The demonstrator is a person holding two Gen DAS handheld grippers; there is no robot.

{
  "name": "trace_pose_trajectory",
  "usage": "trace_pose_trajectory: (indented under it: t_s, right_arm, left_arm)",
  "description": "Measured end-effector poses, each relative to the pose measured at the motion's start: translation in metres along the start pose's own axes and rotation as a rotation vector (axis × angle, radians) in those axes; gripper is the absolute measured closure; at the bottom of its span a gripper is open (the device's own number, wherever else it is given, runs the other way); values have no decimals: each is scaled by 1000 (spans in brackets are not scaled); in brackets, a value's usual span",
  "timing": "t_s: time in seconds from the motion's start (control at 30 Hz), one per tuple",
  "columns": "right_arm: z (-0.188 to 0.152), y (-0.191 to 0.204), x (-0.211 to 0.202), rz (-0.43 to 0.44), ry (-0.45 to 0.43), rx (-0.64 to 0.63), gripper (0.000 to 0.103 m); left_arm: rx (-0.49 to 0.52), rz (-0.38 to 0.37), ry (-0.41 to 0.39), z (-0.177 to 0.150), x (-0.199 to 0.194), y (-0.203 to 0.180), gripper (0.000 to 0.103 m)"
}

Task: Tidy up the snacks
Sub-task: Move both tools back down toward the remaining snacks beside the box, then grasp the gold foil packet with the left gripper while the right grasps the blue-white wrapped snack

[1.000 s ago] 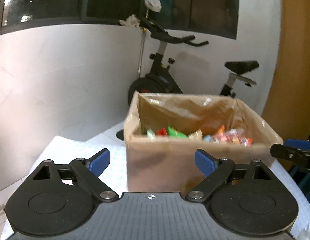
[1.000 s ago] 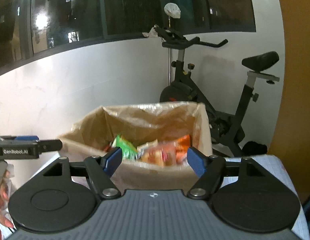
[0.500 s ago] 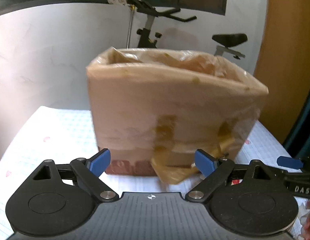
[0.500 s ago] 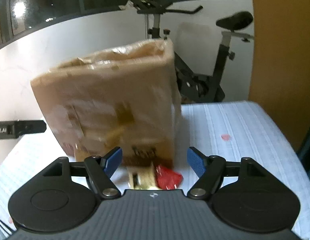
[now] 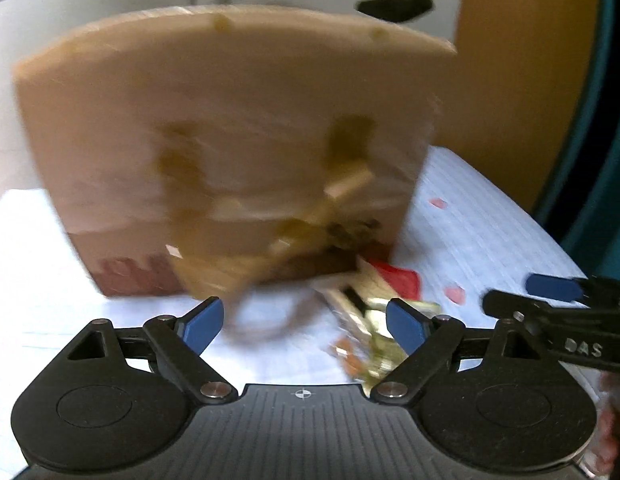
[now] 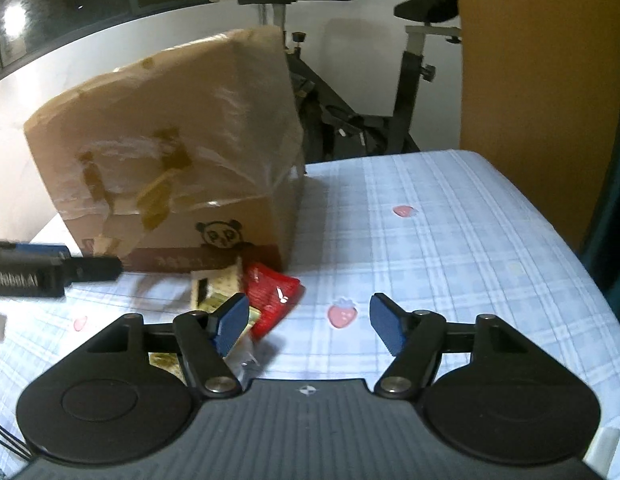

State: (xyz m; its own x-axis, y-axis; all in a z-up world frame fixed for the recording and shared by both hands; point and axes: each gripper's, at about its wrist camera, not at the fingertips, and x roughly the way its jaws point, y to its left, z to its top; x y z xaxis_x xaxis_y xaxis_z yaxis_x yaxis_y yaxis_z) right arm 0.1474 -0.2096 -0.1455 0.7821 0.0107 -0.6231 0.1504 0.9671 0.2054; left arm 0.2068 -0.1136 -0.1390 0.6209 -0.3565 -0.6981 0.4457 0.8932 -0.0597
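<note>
A tall brown cardboard box (image 5: pixel 230 140) with tape and a panda print (image 6: pixel 174 160) stands on the checked tablecloth (image 6: pixel 450 240). At its near right corner lie loose snacks: a red packet (image 6: pixel 272 296) (image 5: pixel 398 280) and gold-and-cream packets (image 6: pixel 214 292) (image 5: pixel 366 320). My left gripper (image 5: pixel 304 322) is open and empty, low before the box, the snacks by its right finger. My right gripper (image 6: pixel 306 322) is open and empty, its left finger over the snack pile. Each gripper shows in the other's view, the right one (image 5: pixel 550 304) and the left one (image 6: pixel 50 272).
An exercise bike (image 6: pixel 370 92) stands behind the table against a white wall. An orange-brown panel (image 6: pixel 538 80) rises at the right. The tablecloth has strawberry prints (image 6: pixel 342 314), and its right edge curves down near the panel.
Both grippers have dropped from above the box's open top to table level and come closer. The box inside is now hidden and the snacks on the table show.
</note>
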Motion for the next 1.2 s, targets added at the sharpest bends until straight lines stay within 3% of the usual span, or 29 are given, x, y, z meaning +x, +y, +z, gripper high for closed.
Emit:
trace_pose_trajectory:
  t_s: [0.17, 0.53, 0.57, 0.63, 0.67, 0.73, 0.9, 1.2]
  right_arm:
    - [-6, -12, 2, -1, 2, 34, 38]
    - [-12, -25, 0, 9, -8, 94, 38]
    - [-12, -25, 0, 9, -6, 94, 38]
    - [-13, -25, 1, 9, -4, 97, 38]
    - [-13, -25, 0, 10, -4, 99, 38]
    - [-14, -26, 0, 11, -4, 102, 38]
    - [-16, -25, 0, 14, 4, 104, 38]
    - [-19, -9, 3, 40, 28, 67, 38]
  left_arm:
    - [25, -86, 64, -9, 16, -17, 14]
    - [106, -98, 122, -22, 44, -45, 14]
    - [119, -95, 125, -23, 46, -47, 15]
    - [136, -108, 128, -24, 50, -49, 28]
    - [132, -115, 127, -24, 51, -49, 28]
    - [120, -135, 113, -24, 47, -46, 45]
    - [88, -155, 102, -27, 39, -36, 48]
    - [-25, -102, 55, -29, 14, 3, 48]
